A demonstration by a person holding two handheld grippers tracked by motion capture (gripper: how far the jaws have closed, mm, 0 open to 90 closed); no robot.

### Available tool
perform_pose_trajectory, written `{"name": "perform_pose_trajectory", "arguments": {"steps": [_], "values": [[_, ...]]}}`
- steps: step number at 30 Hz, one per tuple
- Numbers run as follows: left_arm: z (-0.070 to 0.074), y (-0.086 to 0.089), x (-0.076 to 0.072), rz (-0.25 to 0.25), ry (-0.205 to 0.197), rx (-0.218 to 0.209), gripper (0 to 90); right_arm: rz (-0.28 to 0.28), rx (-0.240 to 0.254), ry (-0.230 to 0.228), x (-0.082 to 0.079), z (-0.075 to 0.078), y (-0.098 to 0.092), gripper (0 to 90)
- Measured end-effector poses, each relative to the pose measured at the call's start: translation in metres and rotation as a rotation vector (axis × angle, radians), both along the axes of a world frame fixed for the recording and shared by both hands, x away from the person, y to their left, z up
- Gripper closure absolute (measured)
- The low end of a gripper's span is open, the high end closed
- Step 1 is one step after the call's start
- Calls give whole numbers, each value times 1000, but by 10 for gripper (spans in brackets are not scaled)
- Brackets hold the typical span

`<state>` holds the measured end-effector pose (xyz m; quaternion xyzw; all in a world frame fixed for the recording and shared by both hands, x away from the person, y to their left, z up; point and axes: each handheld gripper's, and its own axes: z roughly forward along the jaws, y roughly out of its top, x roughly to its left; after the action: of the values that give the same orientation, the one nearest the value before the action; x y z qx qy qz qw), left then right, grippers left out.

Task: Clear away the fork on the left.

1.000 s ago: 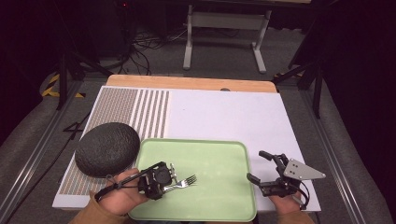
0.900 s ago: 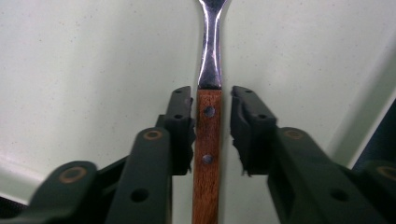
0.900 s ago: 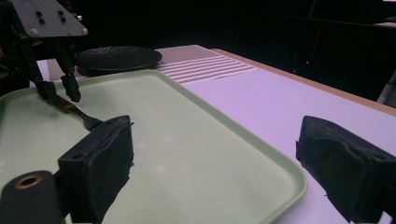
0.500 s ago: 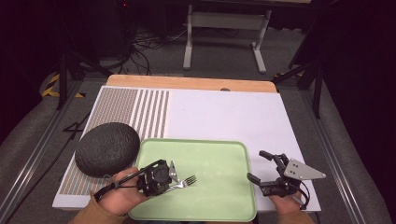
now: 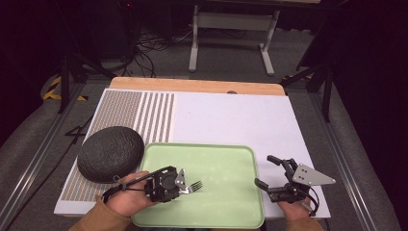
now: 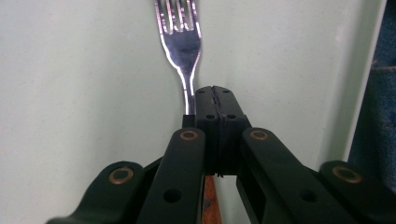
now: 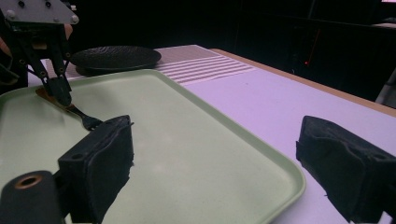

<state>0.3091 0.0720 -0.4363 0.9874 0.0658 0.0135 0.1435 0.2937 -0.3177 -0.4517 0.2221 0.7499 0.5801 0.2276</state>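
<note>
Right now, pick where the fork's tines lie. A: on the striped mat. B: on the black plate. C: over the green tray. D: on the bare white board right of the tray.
C: in the high view the fork pokes out of the left gripper, whose jaws are shut on its handle, with the tines over the green tray; the left gripper view shows tray surface under them.

In the left gripper view the fork's (image 6: pixel 180 44) tine tips are cut off by the top edge, and its handle is hidden behind the left tongs (image 6: pixel 215 93). In the right gripper view the right tongs (image 7: pixel 212 163) cover part of the fork, perhaps its tines.
</note>
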Motion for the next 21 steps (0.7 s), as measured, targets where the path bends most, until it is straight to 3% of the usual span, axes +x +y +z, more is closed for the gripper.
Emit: {"name": "perform_pose_trajectory", "arguments": {"steps": [1, 9, 21], "values": [[-3, -2, 0, -15, 12, 23, 900, 0, 0, -1, 0, 0, 0, 115], [-11, -5, 2, -27, 31, 35, 900, 0, 0, -2, 0, 0, 0, 115], [-11, -1, 7, 33, -4, 62, 900, -1, 1, -3, 0, 0, -1, 115]]}}
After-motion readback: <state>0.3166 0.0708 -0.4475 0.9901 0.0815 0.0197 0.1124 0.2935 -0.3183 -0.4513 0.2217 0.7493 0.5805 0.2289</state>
